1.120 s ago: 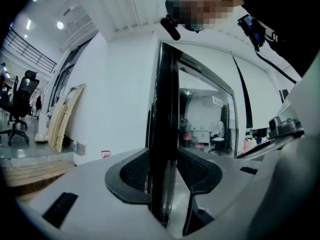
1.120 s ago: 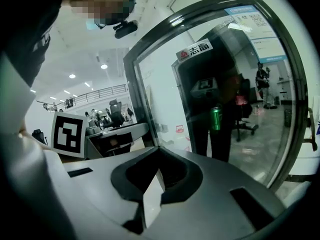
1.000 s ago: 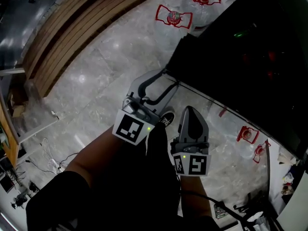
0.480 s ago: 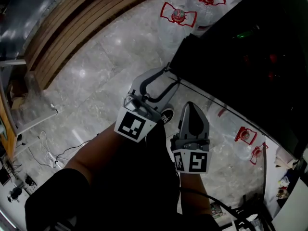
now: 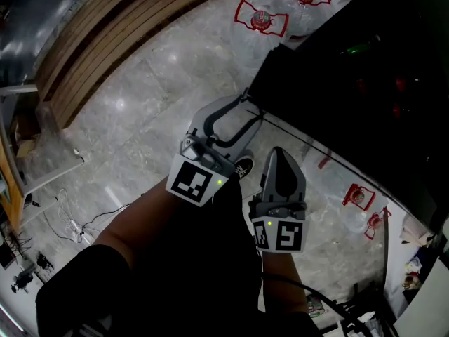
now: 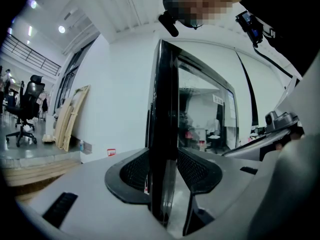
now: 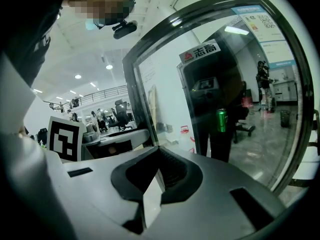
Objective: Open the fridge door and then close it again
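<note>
Nearest, the right gripper (image 5: 278,159): jaws pressed together with nothing between them, idle just beside the glass, probably kept clear of the swing. Beyond it to the left, the left gripper (image 5: 247,112): clenched on the free edge of the fridge door (image 5: 330,104), likely for leverage. The door runs off to the far right. Water bottles (image 5: 258,21) stand farthest.

On my feed the left gripper (image 5: 242,114) and right gripper (image 5: 278,159) are grey, and each has a cube patterned in black-and-white squares. The fridge door (image 5: 337,69) is glossy black. The floor (image 5: 161,90) is pale grey, veined marble. The water bottles (image 5: 261,23) have red collars, the can (image 7: 221,120) is green, and the planks (image 5: 119,27) are light brown.
</note>
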### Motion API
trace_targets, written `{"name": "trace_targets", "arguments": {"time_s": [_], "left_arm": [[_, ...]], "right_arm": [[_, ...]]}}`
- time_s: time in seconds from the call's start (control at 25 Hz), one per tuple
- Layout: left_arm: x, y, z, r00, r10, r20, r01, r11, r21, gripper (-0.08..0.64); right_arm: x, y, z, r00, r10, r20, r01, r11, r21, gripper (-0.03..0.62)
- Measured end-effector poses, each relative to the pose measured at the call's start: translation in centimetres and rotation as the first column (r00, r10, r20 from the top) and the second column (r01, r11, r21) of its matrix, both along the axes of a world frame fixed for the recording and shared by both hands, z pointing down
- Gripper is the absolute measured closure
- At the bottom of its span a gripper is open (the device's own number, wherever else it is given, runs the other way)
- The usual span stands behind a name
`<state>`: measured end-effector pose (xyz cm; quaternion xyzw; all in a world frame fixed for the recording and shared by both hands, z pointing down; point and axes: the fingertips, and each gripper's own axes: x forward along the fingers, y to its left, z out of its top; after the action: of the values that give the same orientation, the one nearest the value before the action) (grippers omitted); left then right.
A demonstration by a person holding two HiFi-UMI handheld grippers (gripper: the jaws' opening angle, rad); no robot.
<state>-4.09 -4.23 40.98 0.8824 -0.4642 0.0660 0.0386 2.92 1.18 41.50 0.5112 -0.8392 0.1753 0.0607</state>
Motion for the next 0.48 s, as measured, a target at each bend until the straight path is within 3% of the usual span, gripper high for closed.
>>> {"name": "trace_targets", "arguments": {"time_s": [0.48], "left_arm": [[0.11, -0.81, 0.14, 1.000, -0.001, -0.013, 0.001, 1.000, -0.013, 0.380]], "right_arm": [[0.41, -0.25, 0.40, 1.000, 0.010, 0.006, -0.010, 1.000, -0.010, 0.577]]}}
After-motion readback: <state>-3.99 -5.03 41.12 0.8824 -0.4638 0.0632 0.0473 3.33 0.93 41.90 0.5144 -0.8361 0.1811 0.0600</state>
